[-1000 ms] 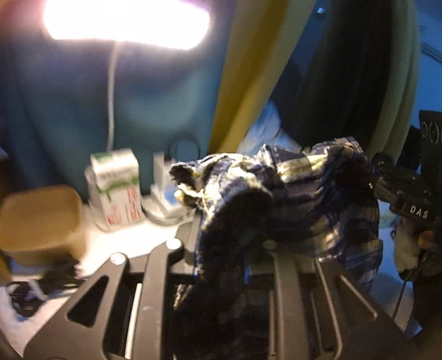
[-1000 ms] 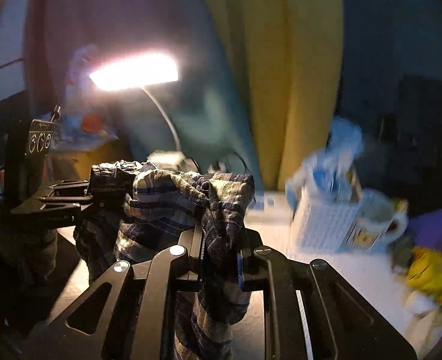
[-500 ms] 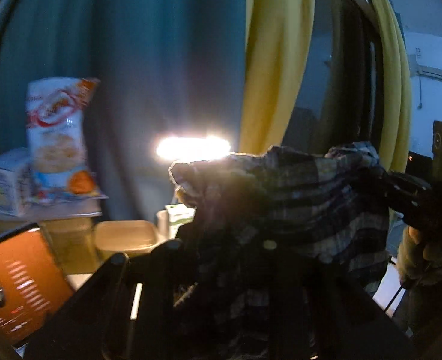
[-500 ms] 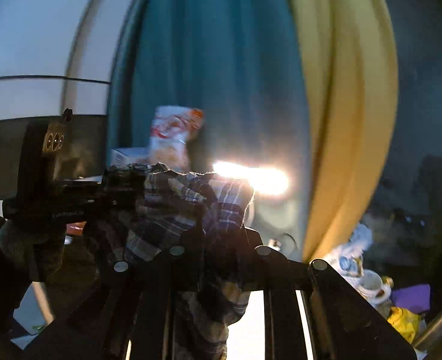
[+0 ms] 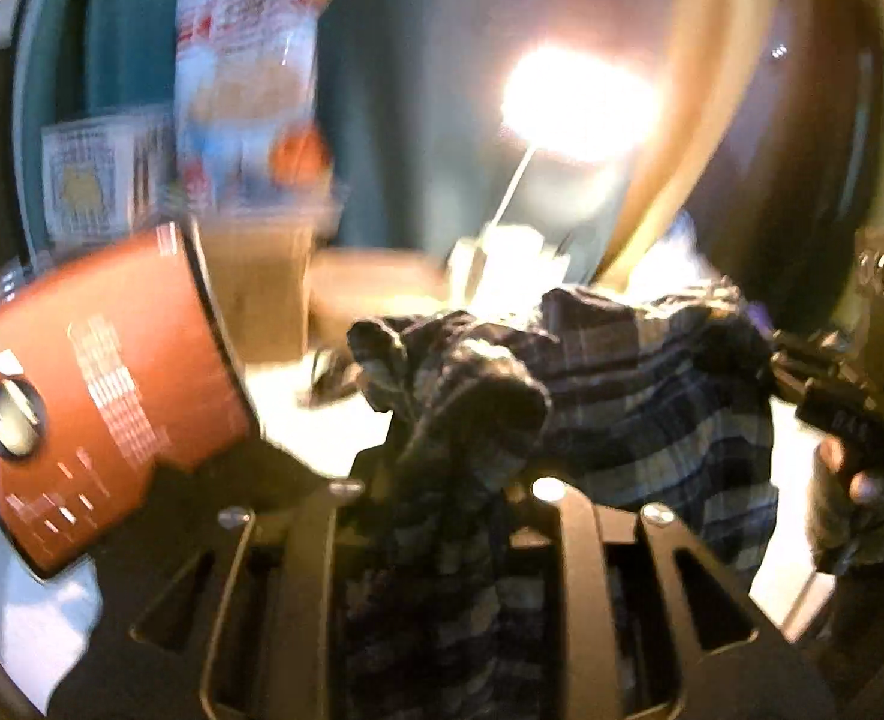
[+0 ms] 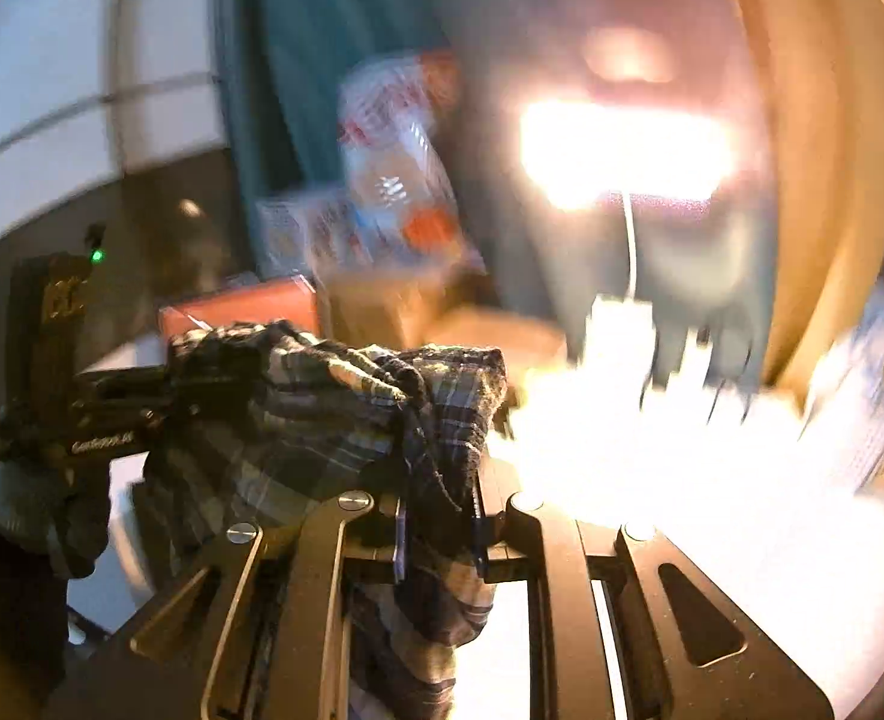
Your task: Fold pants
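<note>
Both tongs, left (image 5: 442, 480) and right (image 6: 439, 516), are clamped on the plaid pants (image 5: 610, 384), which hang bunched between them above the table (image 6: 652, 468). Doing this well likely means drawing the tongs apart to stretch the held edge taut before lowering it flat.

Dark blue-and-cream plaid woven cloth pants (image 5: 640, 384): soft, matt, slightly napped flannel look, crumpled into folds; frayed thread at one edge in the right wrist view (image 6: 442, 420). Left gripper (image 5: 448, 480): black matt plastic frame, bright metal screw heads. Right gripper (image 6: 439, 516): same black matt frame, polished round metal fasteners catching light. Orange-red rectangular cardboard box (image 5: 94, 396): smooth, faint sheen, white print. Tall white-and-orange plastic snack bag (image 5: 250, 72): glossy, crinkled film. Teal fabric curtain (image 6: 322, 48): matt, hanging in soft pleats. Details blurred.
</note>
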{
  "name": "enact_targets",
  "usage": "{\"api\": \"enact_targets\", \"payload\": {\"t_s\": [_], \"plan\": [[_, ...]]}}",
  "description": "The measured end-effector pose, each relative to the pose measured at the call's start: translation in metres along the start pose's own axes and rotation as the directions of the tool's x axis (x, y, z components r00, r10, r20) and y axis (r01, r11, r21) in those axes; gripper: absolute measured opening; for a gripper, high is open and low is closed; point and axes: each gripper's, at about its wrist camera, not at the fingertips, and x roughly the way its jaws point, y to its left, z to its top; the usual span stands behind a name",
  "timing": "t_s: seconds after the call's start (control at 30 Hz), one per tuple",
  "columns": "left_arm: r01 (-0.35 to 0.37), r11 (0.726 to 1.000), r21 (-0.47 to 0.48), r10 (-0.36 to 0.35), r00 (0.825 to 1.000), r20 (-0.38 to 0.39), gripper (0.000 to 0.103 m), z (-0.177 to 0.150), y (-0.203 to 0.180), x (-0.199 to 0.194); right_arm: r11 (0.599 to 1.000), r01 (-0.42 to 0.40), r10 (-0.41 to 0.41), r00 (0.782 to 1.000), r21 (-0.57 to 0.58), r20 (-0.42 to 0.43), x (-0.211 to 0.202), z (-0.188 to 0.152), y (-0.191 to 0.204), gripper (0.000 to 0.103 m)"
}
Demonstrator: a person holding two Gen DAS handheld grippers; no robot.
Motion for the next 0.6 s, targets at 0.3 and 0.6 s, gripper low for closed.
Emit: {"api": "enact_targets", "payload": {"t_s": [0.3,0.6], "plan": [[-0.048,0.995,-0.086,0.036,0.991,-0.128,0.028,-0.024,0.029,0.096,0.997,0.069,-0.064,0.986,0.029,-0.155,0.08,-0.015,-0.034,0.018],[-0.075,0.994,-0.082,0.061,0.985,-0.164,0.042,-0.008,0.033,0.105,0.989,0.149,-0.142,0.97,0.019,-0.195,0.102,-0.019,-0.051,0.049]]}}
